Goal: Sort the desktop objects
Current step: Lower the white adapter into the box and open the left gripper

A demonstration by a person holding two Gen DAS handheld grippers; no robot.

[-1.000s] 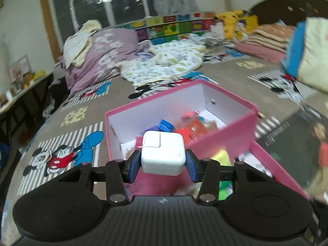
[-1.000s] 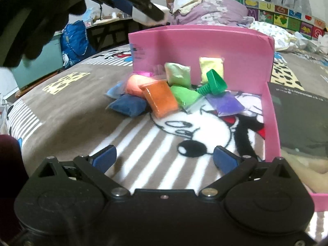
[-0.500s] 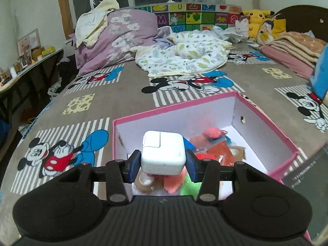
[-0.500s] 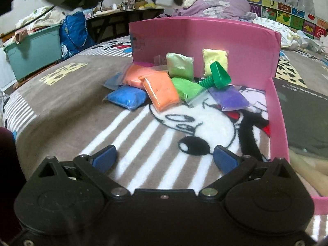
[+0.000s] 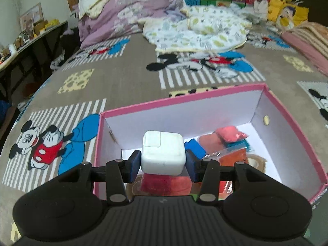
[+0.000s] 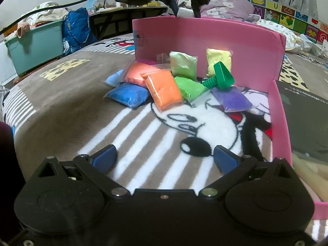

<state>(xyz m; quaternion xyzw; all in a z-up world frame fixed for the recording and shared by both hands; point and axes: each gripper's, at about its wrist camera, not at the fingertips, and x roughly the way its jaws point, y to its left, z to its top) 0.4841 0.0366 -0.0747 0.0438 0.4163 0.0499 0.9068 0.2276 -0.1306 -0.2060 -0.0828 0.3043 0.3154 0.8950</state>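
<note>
My left gripper (image 5: 163, 161) is shut on a white square charger (image 5: 162, 152) and holds it above the near left part of a pink box (image 5: 180, 99) with a white inside. The box holds several coloured packets (image 5: 229, 135) and a tape roll (image 5: 255, 161). In the right wrist view the left gripper and charger (image 6: 185, 12) show above the pink box wall (image 6: 207, 39). My right gripper (image 6: 164, 160) is open and empty, low over the blanket. Several coloured clay packets (image 6: 163, 89) and a green plastic bolt (image 6: 220, 78) lie in front of that wall.
A Mickey Mouse blanket (image 5: 127, 75) covers the bed. Pillows and quilts (image 5: 131, 8) are piled at the back. A dark magazine (image 6: 303, 114) lies to the right of a pink lid edge (image 6: 278, 123). A teal bin (image 6: 34, 43) stands at the left.
My left gripper has carried the charger forward and lower over the pink box. The right gripper has stayed open and nearly still.
</note>
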